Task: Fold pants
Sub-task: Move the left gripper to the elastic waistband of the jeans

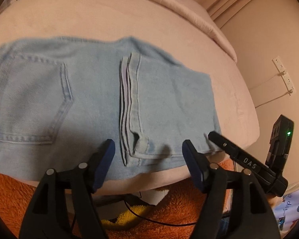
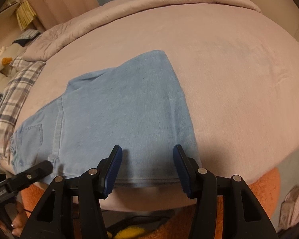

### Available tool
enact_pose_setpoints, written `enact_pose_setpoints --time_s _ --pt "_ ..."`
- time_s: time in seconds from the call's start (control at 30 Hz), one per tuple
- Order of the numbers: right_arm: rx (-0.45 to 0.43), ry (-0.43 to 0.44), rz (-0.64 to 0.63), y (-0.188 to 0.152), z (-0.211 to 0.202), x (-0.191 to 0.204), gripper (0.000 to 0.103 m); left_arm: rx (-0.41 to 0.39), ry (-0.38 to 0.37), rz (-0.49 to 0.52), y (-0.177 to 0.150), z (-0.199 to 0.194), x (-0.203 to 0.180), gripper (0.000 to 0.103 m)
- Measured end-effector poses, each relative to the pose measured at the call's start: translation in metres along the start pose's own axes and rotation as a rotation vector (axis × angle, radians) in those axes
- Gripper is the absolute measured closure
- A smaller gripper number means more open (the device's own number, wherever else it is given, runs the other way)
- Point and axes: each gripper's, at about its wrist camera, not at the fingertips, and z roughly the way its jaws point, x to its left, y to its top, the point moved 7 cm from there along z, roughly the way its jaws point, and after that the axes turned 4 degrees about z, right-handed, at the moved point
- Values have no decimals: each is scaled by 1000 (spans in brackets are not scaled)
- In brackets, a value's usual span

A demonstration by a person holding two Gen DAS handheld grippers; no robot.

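Observation:
Light blue jeans (image 1: 89, 103) lie folded on a pink bed (image 1: 109, 20), leg hems (image 1: 129, 103) stacked over the seat beside a back pocket (image 1: 28, 99). My left gripper (image 1: 148, 155) is open and empty, just above the jeans' near edge by the hems. In the right wrist view the jeans (image 2: 119, 109) lie flat, and my right gripper (image 2: 147, 165) is open and empty over their near edge at the folded end. The right gripper's finger (image 1: 229, 149) shows in the left view, and the left gripper's finger (image 2: 37, 169) in the right view.
An orange fuzzy blanket (image 1: 14, 195) and a black cable (image 1: 149, 219) lie below the bed's near edge. A plaid cloth (image 2: 16, 91) lies at the bed's left, a rolled pink duvet (image 2: 129, 6) at the far side. A wall with a power strip (image 1: 283, 73) stands to the right.

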Motion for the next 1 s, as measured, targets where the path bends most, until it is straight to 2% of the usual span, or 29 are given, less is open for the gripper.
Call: enact_pose_setpoints --time_s 0.07,0.13,0.2,0.4,0.6,0.67,0.7,0.73,1.0 --pt "2 6 6 -1 -2 1 51 -38 10 2 5 -11 1 31" --pt "4 13 10 -1 -3 1 51 -81 24 -8 11 -22 5 20" --pt "2 18 14 0 -5 2 51 -130 47 -24 17 -35 13 15" --pt "-9 11 12 2 -6 6 49 -204 118 -94 28 -61 45 13" --pt "-33 13 -16 13 -9 19 49 -238 155 -173 31 -79 76 13" --pt "-48 10 -31 16 -10 24 43 -252 170 -190 31 -86 83 13" --pt "-56 11 -37 19 -10 28 31 -255 175 -199 31 -88 87 13" --pt "-67 20 -41 21 -10 32 24 -258 182 -208 30 -91 91 13" --pt "-81 57 -97 27 -6 62 23 -287 231 -288 26 -104 127 11"
